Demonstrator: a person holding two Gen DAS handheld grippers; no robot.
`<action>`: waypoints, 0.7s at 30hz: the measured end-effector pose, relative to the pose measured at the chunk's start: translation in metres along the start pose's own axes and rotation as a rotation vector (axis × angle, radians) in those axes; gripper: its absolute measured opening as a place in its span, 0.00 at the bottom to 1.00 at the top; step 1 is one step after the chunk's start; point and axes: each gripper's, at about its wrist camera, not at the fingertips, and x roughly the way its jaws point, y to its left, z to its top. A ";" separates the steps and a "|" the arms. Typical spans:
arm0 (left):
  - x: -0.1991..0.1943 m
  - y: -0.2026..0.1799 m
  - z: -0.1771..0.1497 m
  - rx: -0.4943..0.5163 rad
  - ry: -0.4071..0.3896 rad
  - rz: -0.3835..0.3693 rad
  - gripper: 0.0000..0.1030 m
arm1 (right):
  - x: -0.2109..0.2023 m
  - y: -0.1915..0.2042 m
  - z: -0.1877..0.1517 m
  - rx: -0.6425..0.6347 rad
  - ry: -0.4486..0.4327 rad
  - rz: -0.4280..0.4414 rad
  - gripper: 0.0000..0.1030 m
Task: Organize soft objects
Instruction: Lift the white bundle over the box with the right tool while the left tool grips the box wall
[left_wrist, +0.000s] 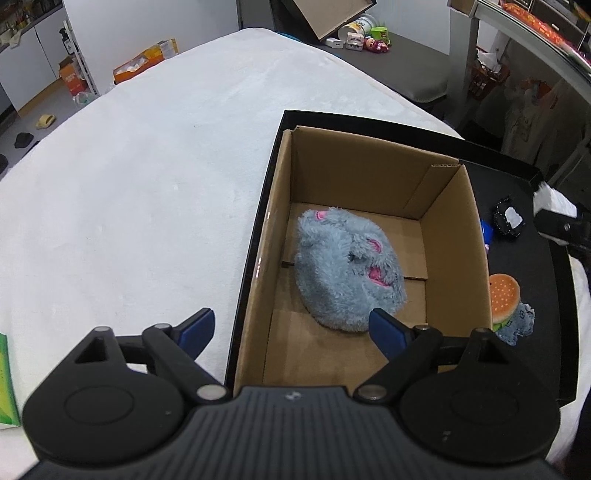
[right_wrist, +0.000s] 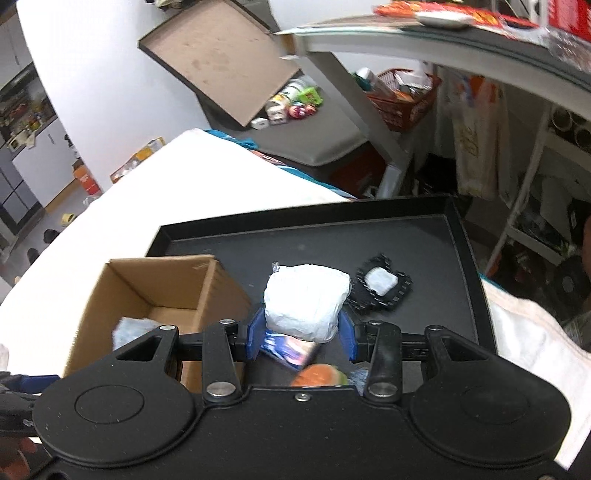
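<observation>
Both claws: right (right_wrist: 302, 334) pinches white bundle (right_wrist: 306, 301); left (left_wrist: 291, 328) wide, empty.

Cluttered workroom, white-covered table in front.

White cloth-covered table (left_wrist: 155, 177) fills the foreground. Beyond it, a dark low platform (left_wrist: 413, 62) carries small toys and a tin; a cardboard lid (right_wrist: 218, 59) leans on the white wall (right_wrist: 96, 81). Grey shelf unit (right_wrist: 443, 48) at right, red basket (right_wrist: 402, 98) beneath. Orange cartons (left_wrist: 142, 66) on the floor at left.

I can't read any text, brand or number in either view. The orange boxes (left_wrist: 127, 70) on the floor and the red packs (right_wrist: 461, 14) on the shelf carry print, but it's too blurred.
</observation>
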 end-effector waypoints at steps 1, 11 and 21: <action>0.000 0.001 0.000 -0.003 0.000 -0.004 0.86 | -0.001 0.005 0.002 -0.009 -0.002 0.004 0.40; 0.004 0.015 -0.004 -0.036 -0.005 -0.056 0.74 | -0.002 0.046 0.013 -0.082 -0.008 0.028 0.40; 0.013 0.030 -0.010 -0.081 0.006 -0.107 0.45 | 0.005 0.080 0.014 -0.132 0.007 0.037 0.40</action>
